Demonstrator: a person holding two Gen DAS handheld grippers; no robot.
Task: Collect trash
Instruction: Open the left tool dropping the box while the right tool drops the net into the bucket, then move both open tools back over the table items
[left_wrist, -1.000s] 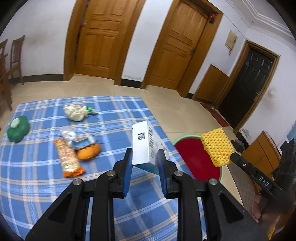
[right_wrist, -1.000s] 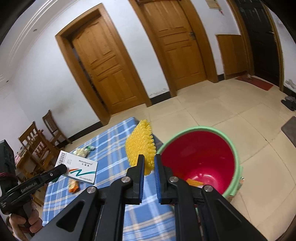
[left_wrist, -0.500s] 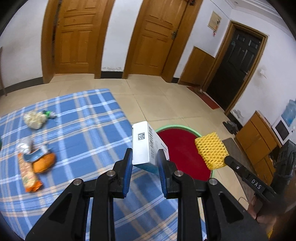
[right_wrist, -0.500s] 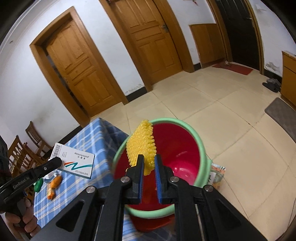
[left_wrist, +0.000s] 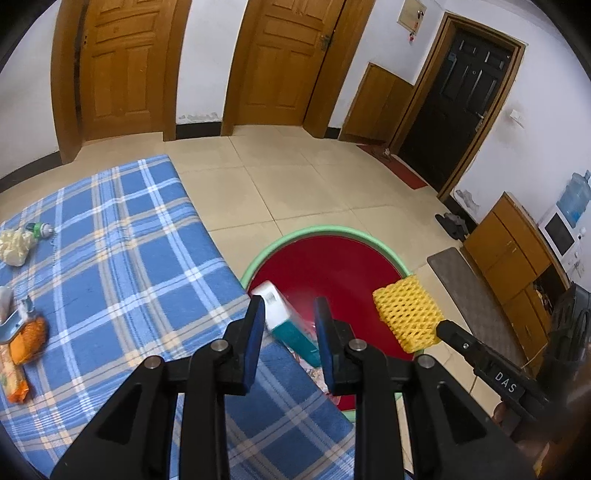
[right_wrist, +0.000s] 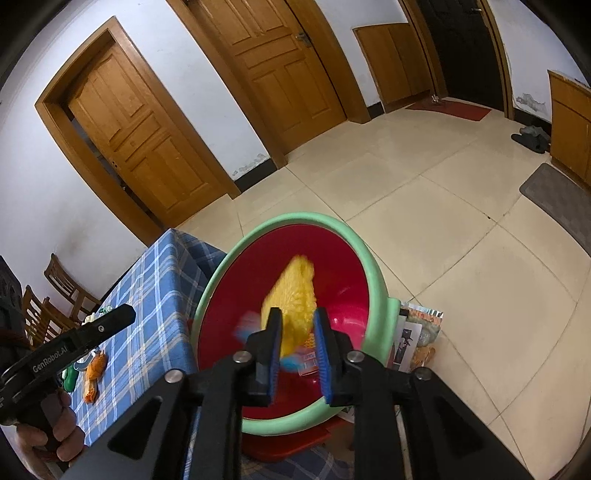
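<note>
A red bin with a green rim (left_wrist: 280, 243) (right_wrist: 376, 280) stands on the floor beside the table. My left gripper (left_wrist: 290, 325) is open above its near edge; the white and teal medicine box (left_wrist: 284, 321) is loose, falling into the bin. My right gripper (right_wrist: 297, 345) is open over the bin; the yellow foam net (right_wrist: 295, 291) is blurred and dropping between its jaws. In the left wrist view the net (left_wrist: 406, 314) still sits at the right gripper's tip.
A table with a blue plaid cloth (left_wrist: 122, 258) carries an orange snack wrapper (left_wrist: 14, 373), a crumpled orange item (left_wrist: 31, 332) and a pale wrapper (left_wrist: 14, 242). Papers (right_wrist: 413, 332) lie behind the bin. A grey mat (left_wrist: 465, 284), cabinet and doors surround the tiled floor.
Both grippers moved over the bin and opened. The medicine box left the left gripper and the yellow foam net left the right gripper; both are falling into the bin.
</note>
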